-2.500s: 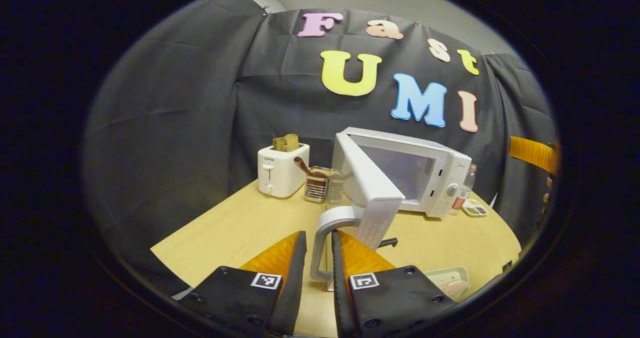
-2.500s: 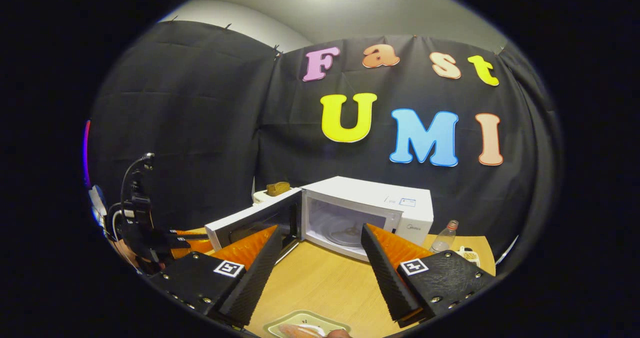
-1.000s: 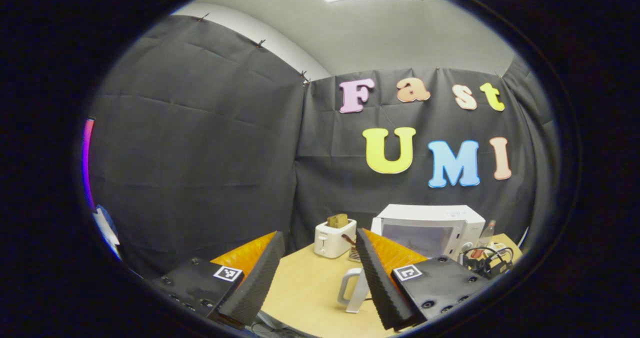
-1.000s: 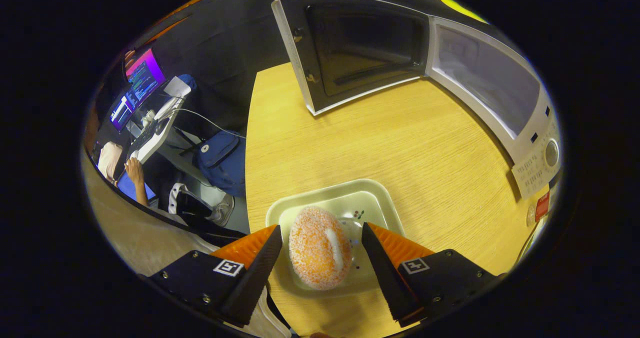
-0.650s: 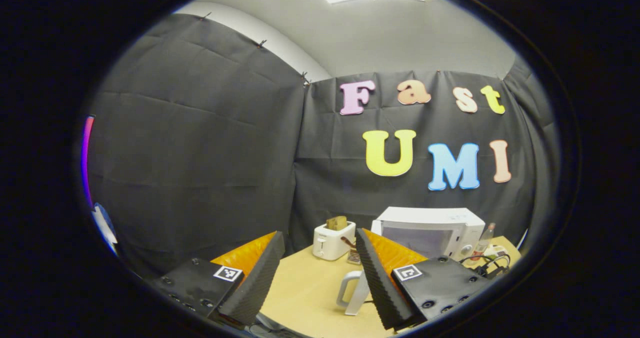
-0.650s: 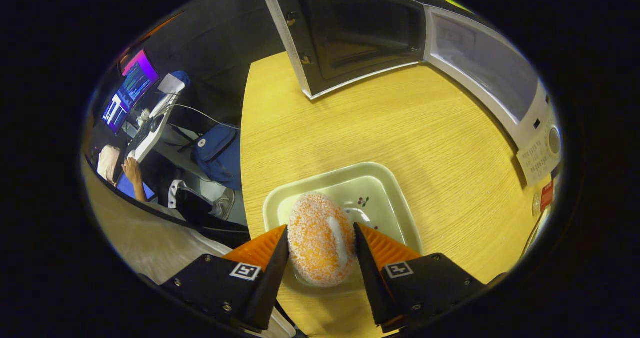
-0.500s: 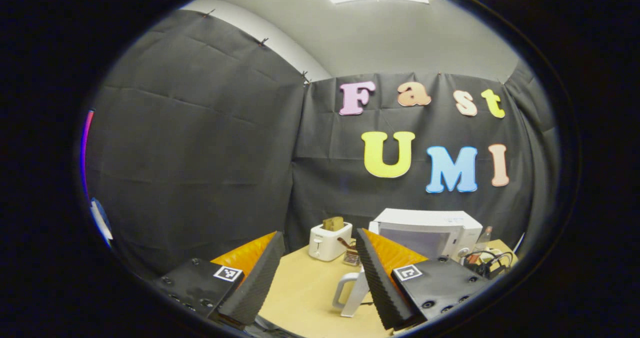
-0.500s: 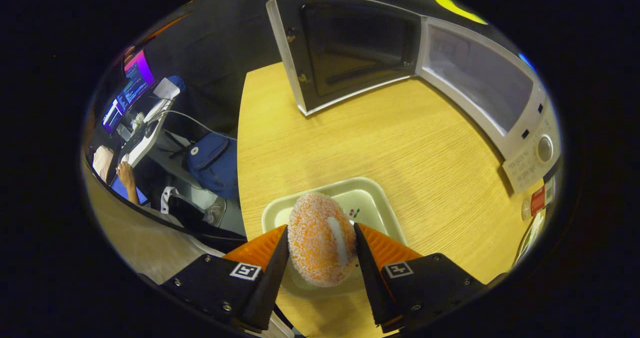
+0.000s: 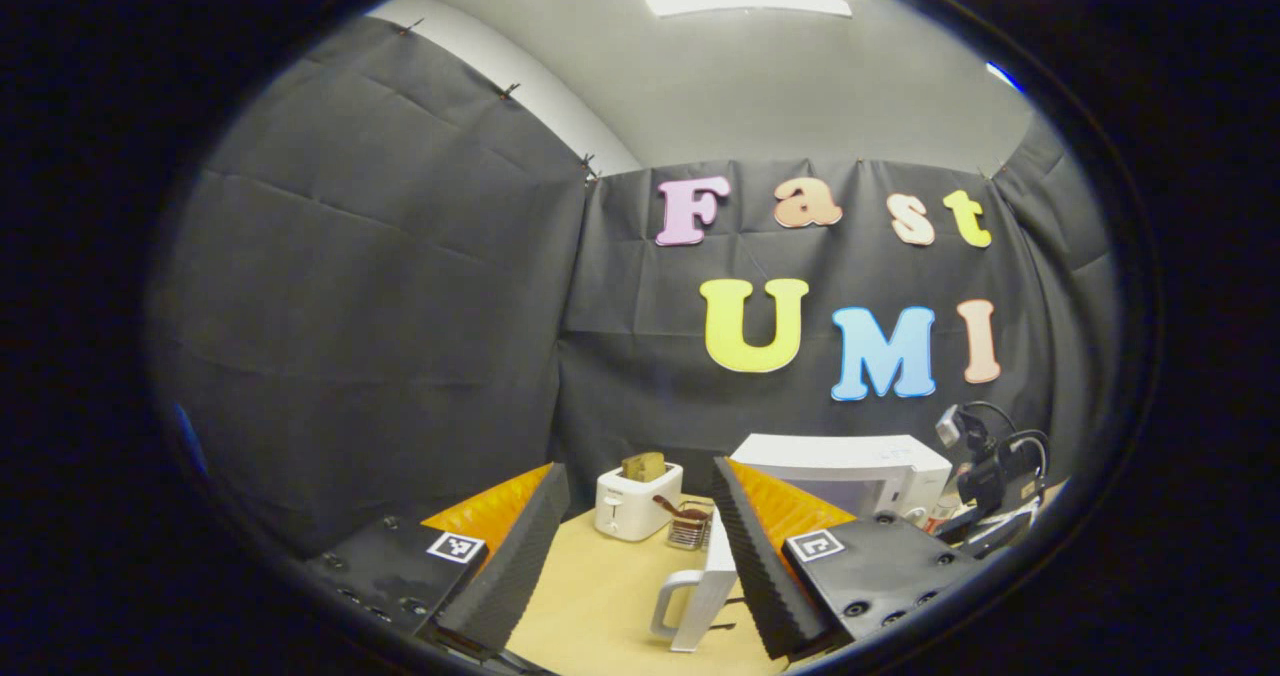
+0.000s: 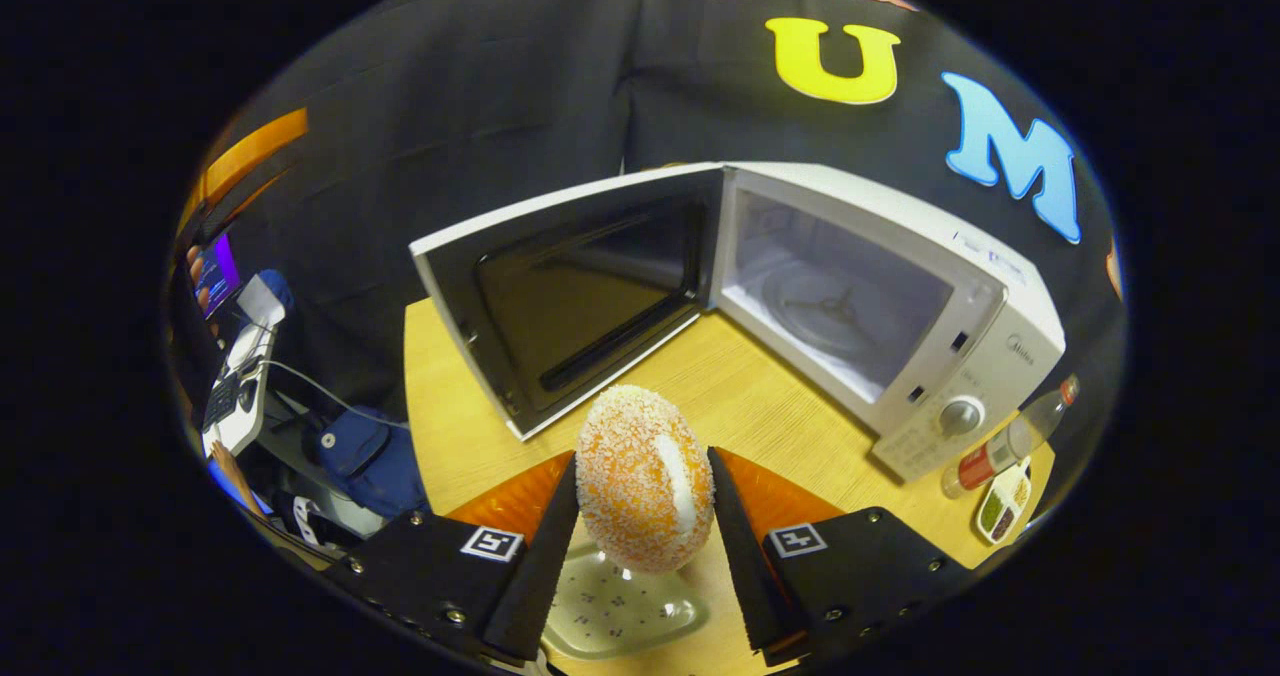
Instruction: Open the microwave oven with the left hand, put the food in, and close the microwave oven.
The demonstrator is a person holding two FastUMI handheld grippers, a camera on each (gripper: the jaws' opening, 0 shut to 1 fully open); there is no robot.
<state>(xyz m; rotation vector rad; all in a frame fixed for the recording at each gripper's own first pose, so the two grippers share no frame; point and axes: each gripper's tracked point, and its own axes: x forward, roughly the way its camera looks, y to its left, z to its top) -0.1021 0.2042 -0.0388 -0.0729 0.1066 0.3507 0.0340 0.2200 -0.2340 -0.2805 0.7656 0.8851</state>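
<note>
Right gripper view: fingers (image 10: 543,546) clamped on food (image 10: 644,477), plate (image 10: 620,606) beneath half hidden; left gripper (image 9: 632,541) spread, empty.

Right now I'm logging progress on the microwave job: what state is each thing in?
Microwave: cavity empty, turntable bare.
Microwave door: swung wide open.
Doughnut: lifted off its dish, clamped between the right tongs.
Dish: empty, on the table.
Left tongs: open, holding nothing.
Toaster: bread sticking up from its slot.
Bottle: upright, capped.
</note>
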